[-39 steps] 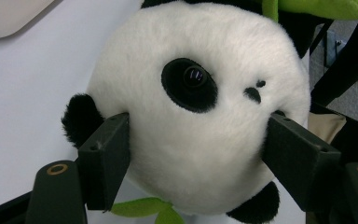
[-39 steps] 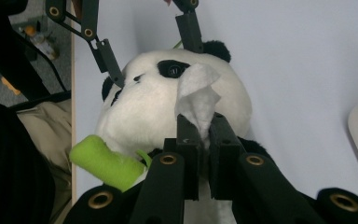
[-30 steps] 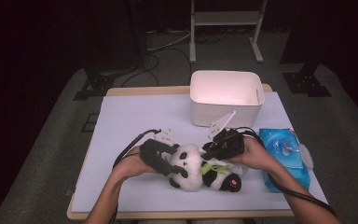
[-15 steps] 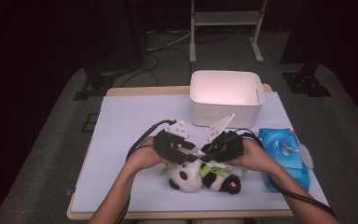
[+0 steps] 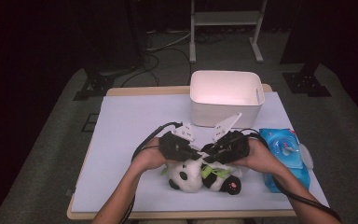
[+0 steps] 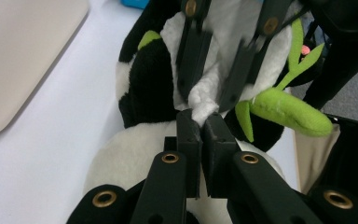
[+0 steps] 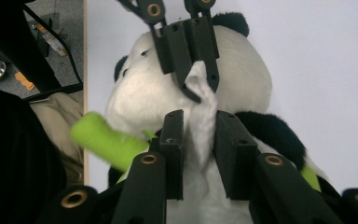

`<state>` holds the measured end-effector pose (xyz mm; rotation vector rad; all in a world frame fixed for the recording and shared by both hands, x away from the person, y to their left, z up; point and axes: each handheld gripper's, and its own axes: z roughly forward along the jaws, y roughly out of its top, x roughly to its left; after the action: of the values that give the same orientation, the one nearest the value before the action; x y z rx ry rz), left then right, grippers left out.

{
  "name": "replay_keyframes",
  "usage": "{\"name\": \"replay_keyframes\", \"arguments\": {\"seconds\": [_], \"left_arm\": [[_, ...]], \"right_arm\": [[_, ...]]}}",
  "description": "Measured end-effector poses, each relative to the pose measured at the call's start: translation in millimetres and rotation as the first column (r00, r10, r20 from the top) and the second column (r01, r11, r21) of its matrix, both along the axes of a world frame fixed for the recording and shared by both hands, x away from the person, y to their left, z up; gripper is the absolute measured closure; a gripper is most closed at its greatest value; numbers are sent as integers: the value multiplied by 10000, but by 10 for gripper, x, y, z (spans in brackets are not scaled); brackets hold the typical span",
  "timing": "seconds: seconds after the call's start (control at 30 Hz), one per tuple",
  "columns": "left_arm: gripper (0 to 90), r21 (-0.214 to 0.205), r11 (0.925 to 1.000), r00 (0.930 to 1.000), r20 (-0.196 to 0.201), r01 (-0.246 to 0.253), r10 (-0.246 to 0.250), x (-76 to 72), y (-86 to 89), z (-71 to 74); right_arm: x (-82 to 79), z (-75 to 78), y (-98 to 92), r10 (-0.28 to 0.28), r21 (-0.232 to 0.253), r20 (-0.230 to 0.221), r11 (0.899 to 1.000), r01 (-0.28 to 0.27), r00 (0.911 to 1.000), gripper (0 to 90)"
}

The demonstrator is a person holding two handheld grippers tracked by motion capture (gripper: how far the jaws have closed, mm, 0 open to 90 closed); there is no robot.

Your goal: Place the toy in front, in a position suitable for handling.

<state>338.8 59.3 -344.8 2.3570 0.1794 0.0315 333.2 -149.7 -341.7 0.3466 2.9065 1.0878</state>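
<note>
A black-and-white plush panda [image 5: 186,176] with a green bamboo sprig [image 6: 289,109] lies near the table's front edge. My left gripper [image 6: 201,122] sits on its white belly; its jaws have just been closing and now pinch a tuft of white fur [image 6: 204,105]. My right gripper [image 7: 200,123] faces it tip to tip over the same ridge of fur [image 7: 203,116]. Its jaws have just been opening, and the fur stands loosely between them. In the high view the left gripper [image 5: 193,156] and right gripper [image 5: 209,156] meet above the panda.
A white plastic bin [image 5: 226,112] stands behind the hands at the table's back. A blue packet of wipes [image 5: 284,151] lies at the right edge. The white tabletop [image 5: 126,130] stretches out to the left.
My left gripper has moved right from the panda's left side onto its belly, up to the right gripper, and its jaws have closed. The right hand has stayed in place.
</note>
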Motion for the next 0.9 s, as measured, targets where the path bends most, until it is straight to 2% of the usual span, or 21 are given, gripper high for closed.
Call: {"name": "replay_keyframes", "arguments": {"seconds": [0.17,0.27,0.37,0.47,0.57,0.67,0.7,0.77,0.9], "left_arm": [[869,105,9999,9999,-5,-127,127,17,18,-5],[867,125,9998,9999,-16,-163,163,28,34,-5],[861,105,9997,9998,-20,-198,199,32,32,-5],[852,109,9997,9998,-10,-206,206,27,27,-4],[845,100,9997,9997,-39,-228,228,28,25,-6],[844,64,9998,9998,-77,-161,162,27,23,-9],[843,66,9999,9999,-53,-137,137,26,22,-9],[840,48,9999,9999,-86,-129,129,25,22,-10],[832,-67,9999,9999,-124,-91,90,27,25,-21]], "right_arm": [[-72,101,-205,-246,250,306,9994,238,9992,695],[-122,118,-382,-460,282,284,9986,452,9985,690],[-148,75,-535,-700,268,91,9972,697,9975,673],[-174,-3,-603,-871,58,38,9962,871,9962,662],[-168,-80,-600,-1032,150,-74,9945,1033,9946,691],[-146,-114,-557,-1124,335,-71,9931,1126,9936,837],[-138,-115,-537,-1086,397,-100,9933,1089,9940,858],[-112,-101,-485,-1139,450,-124,9924,1143,9934,868],[-66,-5,-363,-1079,691,115,9919,1069,9941,874]]}}
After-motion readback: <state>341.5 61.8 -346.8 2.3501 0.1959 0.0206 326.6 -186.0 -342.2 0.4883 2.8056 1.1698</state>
